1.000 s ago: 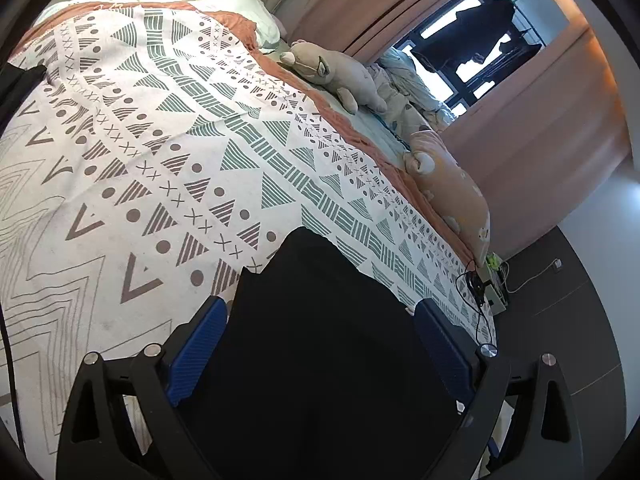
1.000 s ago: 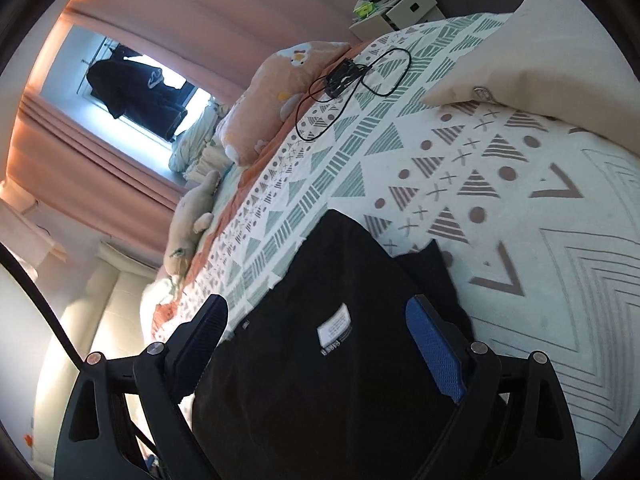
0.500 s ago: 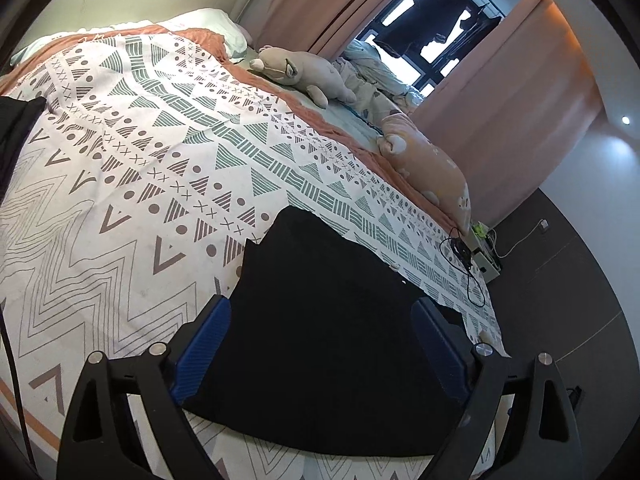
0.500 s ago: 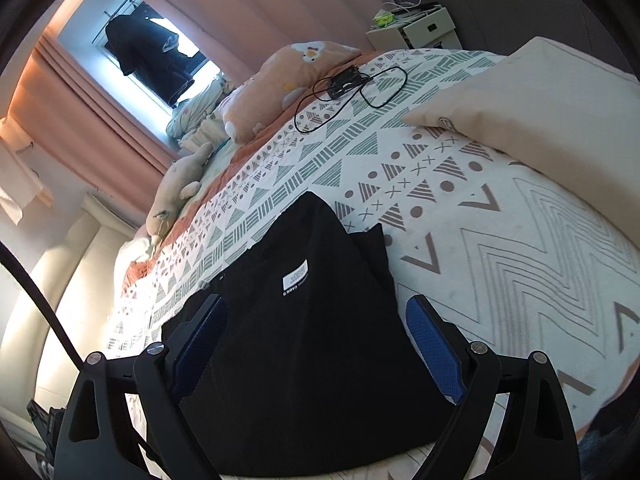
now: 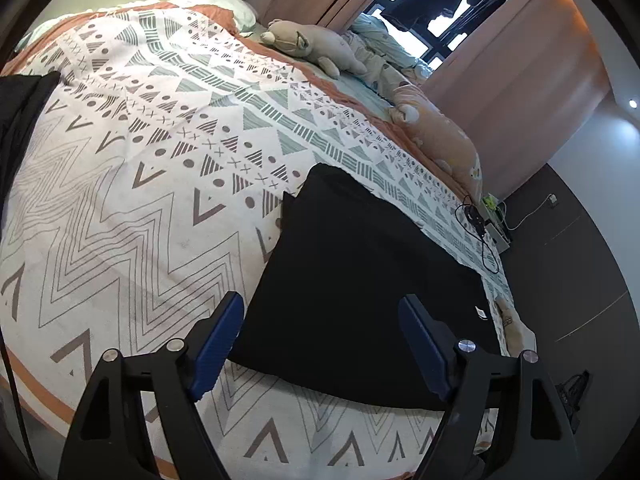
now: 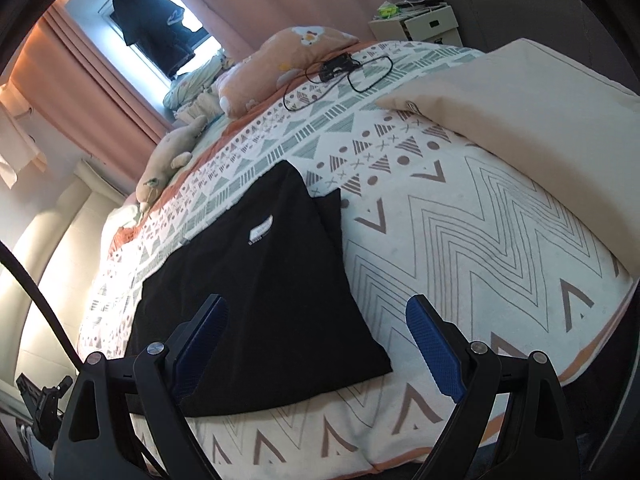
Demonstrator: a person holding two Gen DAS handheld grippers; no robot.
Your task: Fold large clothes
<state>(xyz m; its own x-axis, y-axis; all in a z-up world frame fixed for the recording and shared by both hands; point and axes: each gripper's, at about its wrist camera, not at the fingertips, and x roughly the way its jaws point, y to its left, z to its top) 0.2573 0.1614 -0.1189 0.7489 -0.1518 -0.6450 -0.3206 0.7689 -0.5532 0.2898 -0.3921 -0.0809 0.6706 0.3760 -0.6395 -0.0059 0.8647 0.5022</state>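
The black garment (image 6: 276, 288) is matt, soft-looking cloth with a small white sewn label, lying on a printed cotton-type bedspread (image 5: 132, 216) that's smooth with a few light creases. Gripper fingers (image 6: 434, 354) look like matt black plastic with ribbed blue rubbery pads and shiny metal screws. The stuffed toy (image 5: 316, 46) is fuzzy plush.

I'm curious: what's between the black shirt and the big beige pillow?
Only bare patterned bedspread between shirt and pillow, in the right wrist view.
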